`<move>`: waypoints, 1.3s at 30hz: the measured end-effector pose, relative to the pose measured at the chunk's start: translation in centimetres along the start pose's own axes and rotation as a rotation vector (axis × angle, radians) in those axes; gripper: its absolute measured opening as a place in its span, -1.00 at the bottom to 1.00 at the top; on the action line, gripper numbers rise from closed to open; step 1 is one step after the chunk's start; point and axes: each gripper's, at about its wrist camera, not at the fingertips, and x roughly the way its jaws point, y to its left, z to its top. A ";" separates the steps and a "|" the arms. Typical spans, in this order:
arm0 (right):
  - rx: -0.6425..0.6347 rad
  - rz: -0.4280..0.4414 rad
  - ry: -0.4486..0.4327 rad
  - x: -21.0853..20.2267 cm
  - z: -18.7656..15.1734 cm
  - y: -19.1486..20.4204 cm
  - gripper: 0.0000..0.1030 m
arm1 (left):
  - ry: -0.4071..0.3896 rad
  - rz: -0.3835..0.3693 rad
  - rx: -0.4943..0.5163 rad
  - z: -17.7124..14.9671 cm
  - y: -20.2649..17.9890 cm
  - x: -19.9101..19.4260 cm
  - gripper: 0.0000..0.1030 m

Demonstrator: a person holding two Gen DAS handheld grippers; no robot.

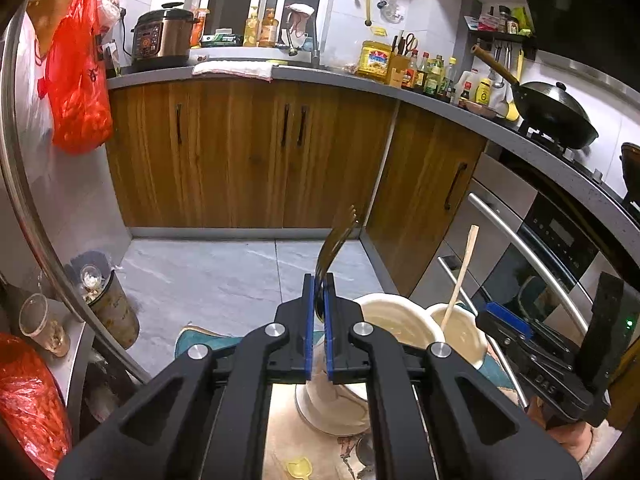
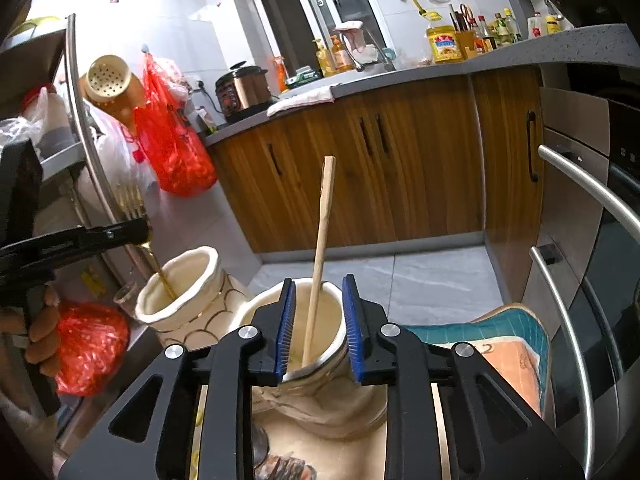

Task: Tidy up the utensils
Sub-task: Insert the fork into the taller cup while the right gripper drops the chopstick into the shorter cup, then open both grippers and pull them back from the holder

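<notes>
My left gripper [image 1: 319, 280] is shut on a gold fork [image 1: 335, 240], tines up. In the right wrist view the left gripper [image 2: 136, 230] holds the fork [image 2: 131, 199] over the left cream ceramic holder [image 2: 188, 320], and the fork's handle dips inside the rim. My right gripper [image 2: 319, 280] is open above the second cream holder [image 2: 344, 412]. A wooden chopstick [image 2: 322, 232] stands in that holder between the blue pads, touching neither. The left wrist view shows both holders [image 1: 400, 320] [image 1: 464, 336], the chopstick [image 1: 464, 272] and the right gripper [image 1: 506, 316] at the right.
A metal rack and red plastic bags [image 2: 176, 152] crowd the left side. Oven handles [image 2: 576, 320] run down the right. A teal-edged mat [image 2: 512, 332] lies under the holders. Wooden cabinets [image 1: 248, 152] and grey floor tiles [image 1: 224, 272] lie ahead. A hand [image 2: 40, 328] grips the left tool.
</notes>
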 end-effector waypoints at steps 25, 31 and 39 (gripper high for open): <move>-0.123 -0.073 -0.116 -7.4 -2.5 3.0 0.91 | -0.024 -0.016 0.055 -3.9 -0.2 -4.7 0.28; -0.166 -0.059 0.012 -7.4 -4.8 3.6 0.91 | 0.013 0.017 0.047 -8.7 1.1 -6.7 0.85; -0.216 -0.092 0.236 -5.3 -10.8 4.9 0.91 | 0.125 0.079 0.008 -15.4 3.2 -6.4 0.89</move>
